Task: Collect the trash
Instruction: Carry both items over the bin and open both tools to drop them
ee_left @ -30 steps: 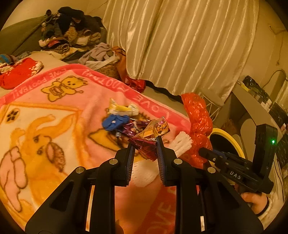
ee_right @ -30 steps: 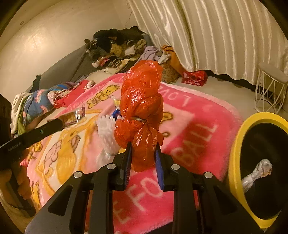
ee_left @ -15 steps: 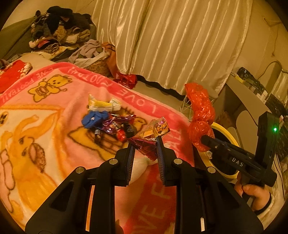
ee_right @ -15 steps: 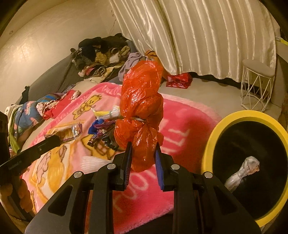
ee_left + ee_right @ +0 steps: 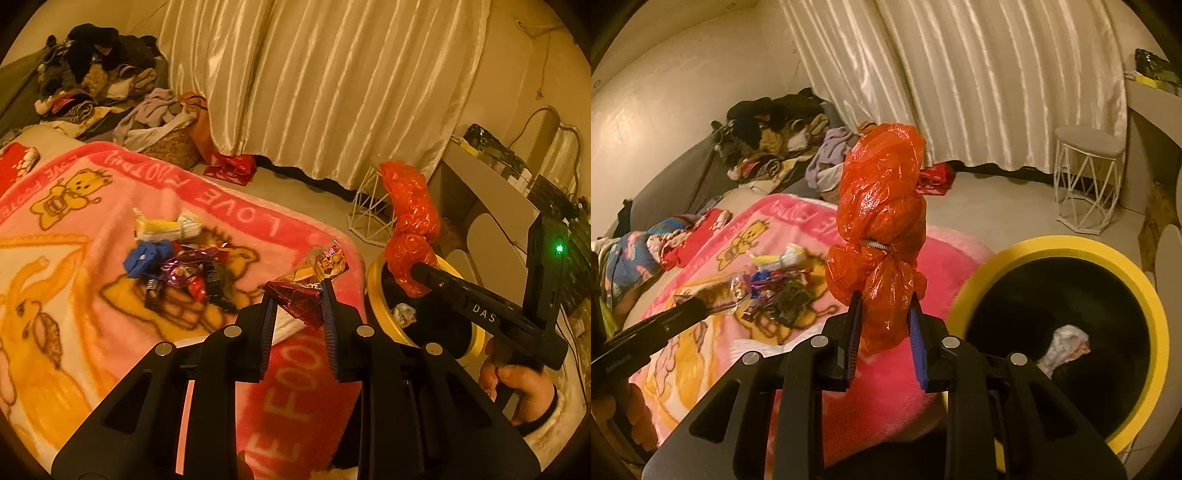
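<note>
The red bag (image 5: 881,236), pinched by the right gripper (image 5: 884,321), has been brought beside the yellow bin (image 5: 1067,247); the left gripper (image 5: 297,314) pinches a wrapper (image 5: 306,291), so dropping seems near.

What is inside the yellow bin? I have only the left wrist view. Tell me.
Observer: In the right wrist view, the yellow bin holds a whitish crumpled wrapper on its dark bottom.
Operator: Report the right gripper's hold on the red bag.
Observer: The right gripper clamps the red bag by its lower end; the bag stands upright above the fingers.
Operator: Check the bag's middle.
Observer: A small metal spring lies across its waist.
</note>
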A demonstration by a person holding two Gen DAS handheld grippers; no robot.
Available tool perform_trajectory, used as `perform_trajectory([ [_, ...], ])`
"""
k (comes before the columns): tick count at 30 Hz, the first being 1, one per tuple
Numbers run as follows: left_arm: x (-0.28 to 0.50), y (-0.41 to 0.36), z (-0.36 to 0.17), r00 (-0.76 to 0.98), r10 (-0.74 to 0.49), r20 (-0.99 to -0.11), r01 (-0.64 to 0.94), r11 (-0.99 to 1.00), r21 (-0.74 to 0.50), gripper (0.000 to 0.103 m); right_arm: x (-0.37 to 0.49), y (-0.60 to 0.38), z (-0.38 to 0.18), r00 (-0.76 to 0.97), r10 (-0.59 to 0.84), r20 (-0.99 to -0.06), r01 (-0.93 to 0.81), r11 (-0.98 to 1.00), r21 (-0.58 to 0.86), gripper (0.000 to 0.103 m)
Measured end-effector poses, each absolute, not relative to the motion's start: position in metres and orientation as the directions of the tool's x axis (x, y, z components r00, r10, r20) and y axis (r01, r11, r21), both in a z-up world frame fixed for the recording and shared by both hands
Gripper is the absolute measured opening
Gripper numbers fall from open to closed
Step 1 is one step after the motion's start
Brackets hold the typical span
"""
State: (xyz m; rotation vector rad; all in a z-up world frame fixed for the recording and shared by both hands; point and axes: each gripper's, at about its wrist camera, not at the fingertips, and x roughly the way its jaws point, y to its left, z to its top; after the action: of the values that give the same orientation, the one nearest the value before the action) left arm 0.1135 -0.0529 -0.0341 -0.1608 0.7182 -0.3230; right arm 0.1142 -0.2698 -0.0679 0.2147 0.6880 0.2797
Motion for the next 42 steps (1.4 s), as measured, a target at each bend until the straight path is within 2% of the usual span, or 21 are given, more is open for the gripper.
perform_trajectory([
  [16,0.122,-0.095,-0.031,0.684,-0.391,-0.615,0.311,0.92,-0.24,0.018,0.102,-0.32,-0.07,0.77,0.246,-0.589,-0.064,0.948,0.312,0.023],
  [42,0.146,-0.183,-0.058,0.578,-0.467,-0.669,0.453,0.866,-0.213,0.018,0.08,-0.381,-0.099,0.732,0.136,-0.667,0.126,0.936,0.329,0.023],
])
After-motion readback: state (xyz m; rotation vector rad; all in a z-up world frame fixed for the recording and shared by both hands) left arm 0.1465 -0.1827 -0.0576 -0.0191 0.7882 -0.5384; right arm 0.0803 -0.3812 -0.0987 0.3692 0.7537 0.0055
